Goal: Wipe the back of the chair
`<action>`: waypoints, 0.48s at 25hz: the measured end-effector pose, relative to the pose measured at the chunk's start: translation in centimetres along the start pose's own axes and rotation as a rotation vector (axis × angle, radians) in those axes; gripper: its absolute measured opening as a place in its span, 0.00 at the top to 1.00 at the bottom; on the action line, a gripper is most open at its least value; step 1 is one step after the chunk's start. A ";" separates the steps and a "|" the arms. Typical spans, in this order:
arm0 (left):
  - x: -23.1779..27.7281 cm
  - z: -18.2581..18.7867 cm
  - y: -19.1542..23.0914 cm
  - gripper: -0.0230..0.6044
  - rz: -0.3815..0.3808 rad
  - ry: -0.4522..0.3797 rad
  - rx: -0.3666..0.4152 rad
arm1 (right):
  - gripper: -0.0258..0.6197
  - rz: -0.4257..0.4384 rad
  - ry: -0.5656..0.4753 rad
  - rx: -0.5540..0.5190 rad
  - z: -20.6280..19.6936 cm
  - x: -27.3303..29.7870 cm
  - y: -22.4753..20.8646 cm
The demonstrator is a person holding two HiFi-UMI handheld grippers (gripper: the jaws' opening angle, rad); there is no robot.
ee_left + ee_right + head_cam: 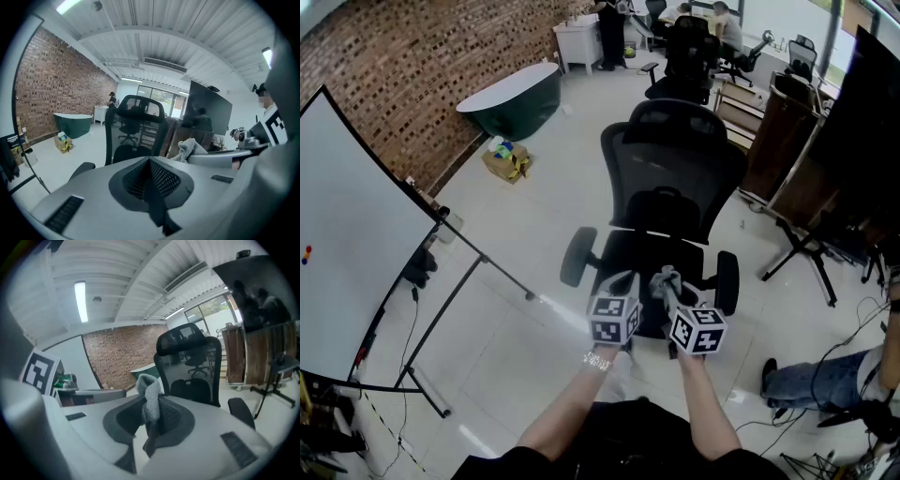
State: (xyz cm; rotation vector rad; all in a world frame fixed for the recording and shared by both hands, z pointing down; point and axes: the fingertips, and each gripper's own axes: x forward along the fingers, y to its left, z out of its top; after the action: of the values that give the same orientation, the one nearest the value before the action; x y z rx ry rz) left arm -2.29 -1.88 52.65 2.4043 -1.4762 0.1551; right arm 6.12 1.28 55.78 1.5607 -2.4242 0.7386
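Observation:
A black mesh office chair point(670, 178) stands ahead, its seat toward me and its backrest point(133, 126) on the far side; it also shows as the chair point(187, 364) in the right gripper view. My right gripper point(667, 286) is shut on a grey cloth point(150, 401), which sticks up between the jaws. The cloth point(664, 281) hangs over the chair's seat front. My left gripper point(623, 286) is beside it on the left, jaws shut with nothing between them. From the left gripper view the cloth point(191, 149) and the right gripper appear to the right.
A whiteboard on a stand point(352, 253) is at the left. A dark green bathtub point(516, 98) and a cardboard box point(506, 161) lie by the brick wall. A dark screen on a tripod point(853, 159), a wooden cabinet point(773, 136) and a seated person's legs point(816, 375) are at the right.

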 end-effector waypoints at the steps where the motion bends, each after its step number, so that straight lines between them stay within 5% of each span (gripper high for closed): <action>1: 1.6 0.8 1.2 0.96 -0.003 -0.004 0.002 | 0.88 -0.006 0.018 -0.031 0.7 2.0 -0.2; 5: 7.2 4.6 4.8 0.96 -0.022 -0.021 -0.004 | 0.88 -0.004 0.041 -0.079 4.7 9.4 -0.6; 12: 14.5 9.6 8.6 0.96 -0.043 -0.035 -0.003 | 0.88 -0.050 -0.071 -0.120 16.2 17.4 -3.2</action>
State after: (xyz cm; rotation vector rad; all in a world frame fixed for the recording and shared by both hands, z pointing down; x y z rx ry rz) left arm -3.91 -20.90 49.04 2.4464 -1.4374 0.1018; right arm 3.26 -21.73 49.66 1.6209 -2.4194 0.5273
